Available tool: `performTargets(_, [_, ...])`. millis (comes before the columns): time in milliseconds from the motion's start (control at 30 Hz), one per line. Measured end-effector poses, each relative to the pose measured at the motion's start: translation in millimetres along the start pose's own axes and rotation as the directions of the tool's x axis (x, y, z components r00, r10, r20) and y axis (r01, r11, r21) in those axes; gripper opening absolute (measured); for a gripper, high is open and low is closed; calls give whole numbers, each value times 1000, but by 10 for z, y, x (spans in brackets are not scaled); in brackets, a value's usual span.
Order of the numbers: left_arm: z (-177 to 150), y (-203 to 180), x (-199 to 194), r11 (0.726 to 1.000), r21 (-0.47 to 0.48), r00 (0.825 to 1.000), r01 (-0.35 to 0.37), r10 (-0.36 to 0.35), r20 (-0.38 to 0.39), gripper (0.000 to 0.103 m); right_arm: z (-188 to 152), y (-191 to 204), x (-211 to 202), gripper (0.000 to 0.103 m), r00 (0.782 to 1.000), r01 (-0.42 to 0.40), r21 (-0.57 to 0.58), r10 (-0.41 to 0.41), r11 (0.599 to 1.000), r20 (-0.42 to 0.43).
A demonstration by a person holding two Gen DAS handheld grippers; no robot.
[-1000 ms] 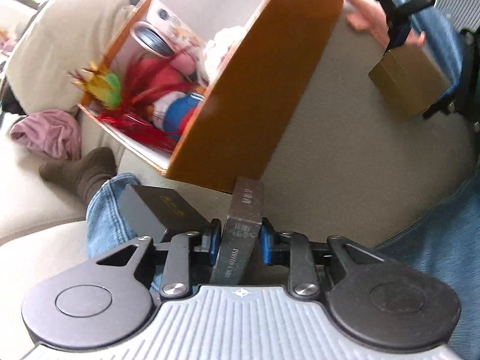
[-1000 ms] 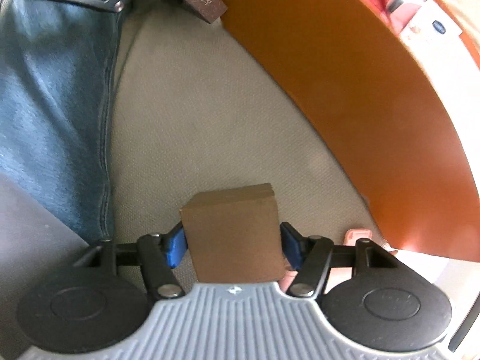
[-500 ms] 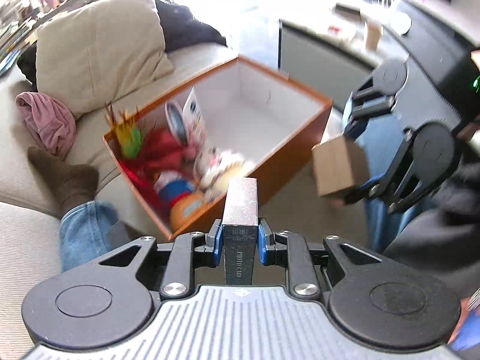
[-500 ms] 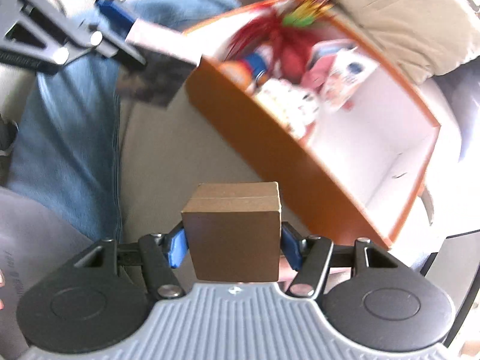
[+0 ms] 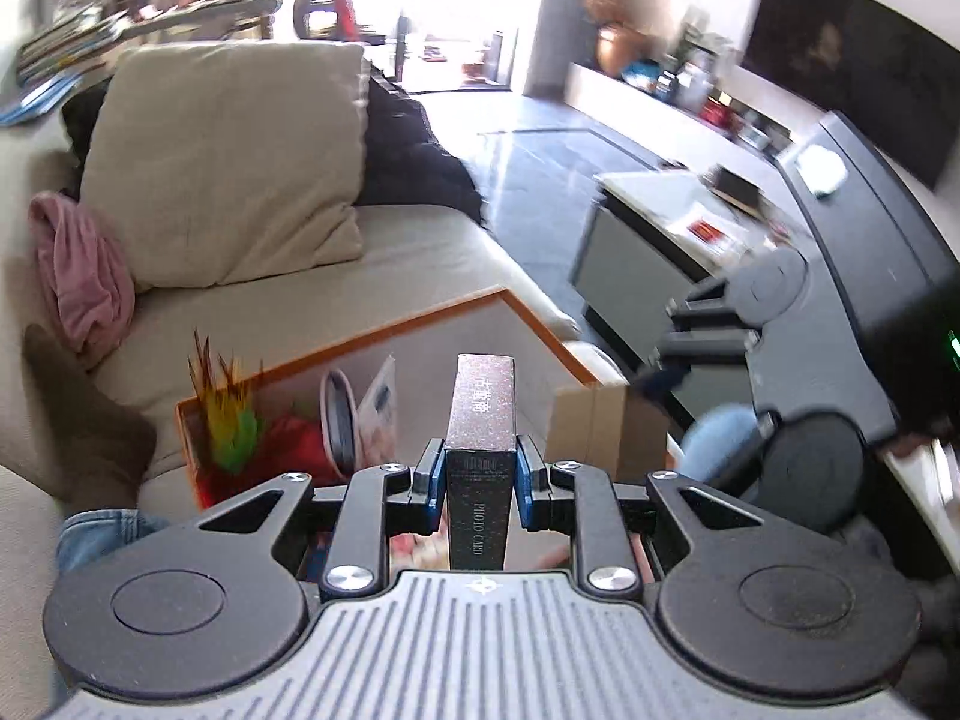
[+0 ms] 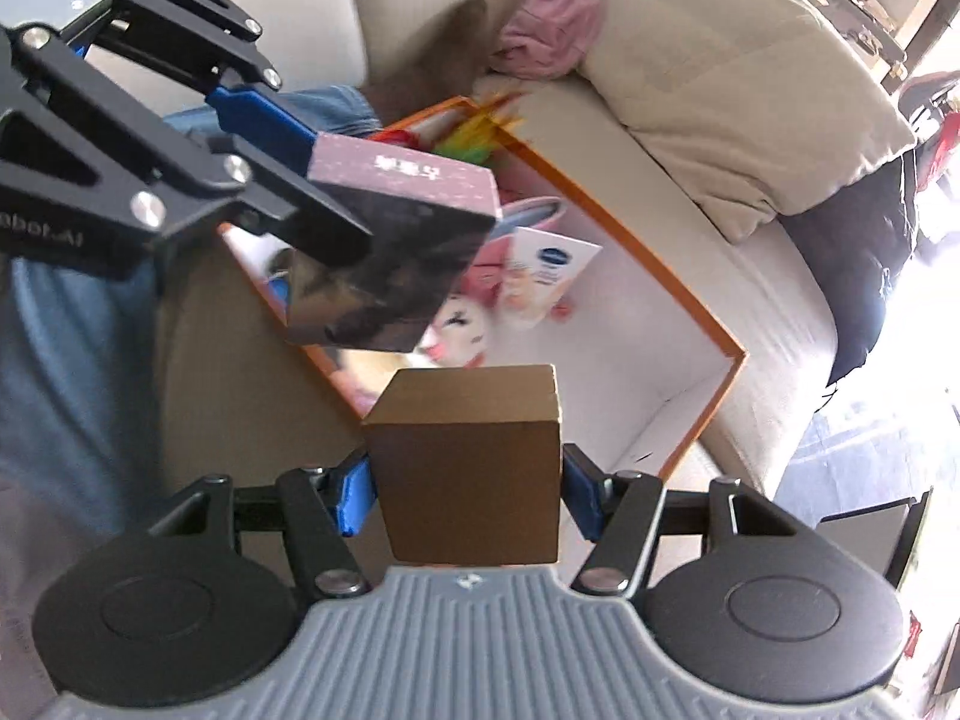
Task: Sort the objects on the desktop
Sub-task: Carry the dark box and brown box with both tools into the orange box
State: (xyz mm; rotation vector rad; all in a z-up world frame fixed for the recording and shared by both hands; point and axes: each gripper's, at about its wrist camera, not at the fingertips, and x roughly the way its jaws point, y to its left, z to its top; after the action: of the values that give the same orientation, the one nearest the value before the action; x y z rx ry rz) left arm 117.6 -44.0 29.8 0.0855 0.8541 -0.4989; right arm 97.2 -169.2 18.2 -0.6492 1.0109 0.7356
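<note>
My left claw (image 5: 480, 474) is clamped on the narrow edges of a dark photo-card box (image 5: 480, 450), which stands upright between the blue pads. My right claw (image 6: 465, 480) grips a brown cardboard cube (image 6: 468, 462), its jaws standing wide around it. Both loads hang in the air over the near side of the orange storage box (image 6: 708, 324), which sits on a beige sofa (image 5: 420, 252) and already holds a feather toy (image 5: 225, 420), a plush doll (image 6: 456, 324) and a pink-and-white carton (image 6: 546, 270).

I judge this to be the carry step: two items lifted, neither yet inside. The next move calls for bringing each claw over the bare white floor at the far end of the storage box, lowering it, then letting go, with the two claws kept apart since they are close together now.

The right wrist view shows the open interior and where free space lies; the left view hides most of that behind its own load. The left view alone shows the room beyond: a cushion (image 5: 228, 168), a pink cloth (image 5: 78, 276) and a low cabinet (image 5: 660, 228).
</note>
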Motion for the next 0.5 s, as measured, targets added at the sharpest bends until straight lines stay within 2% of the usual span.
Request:
performTargets(67, [58, 68, 248, 999, -33, 1000, -24, 25, 10, 26, 75, -120, 214, 64, 1000, 2, -13, -2, 1000, -28])
performTargets(167, [126, 178, 615, 995, -95, 1000, -24, 25, 11, 26, 173, -261, 545, 64, 997, 8, -60, -12, 998, -72])
performTargets(267, [155, 185, 896, 992, -105, 997, -69, 72, 27, 26, 263, -374, 848, 64, 993, -11, -108, -2, 994, -119])
performTargets(333, [161, 199, 1036, 989, -125, 996, -83, 86, 18, 26, 329, -488, 1017, 64, 990, -29, -90, 16, 995, -142])
performTargets(400, [158, 243, 1152, 984, -157, 997, -80, 81, 1, 26, 366, -577, 1149, 64, 990, -36, -89, 24, 995, -136])
performTargets(500, [100, 240, 1242, 981, -149, 993, -121, 122, -8, 26, 395, -700, 1283, 63, 992, -55, -84, 44, 995, -121])
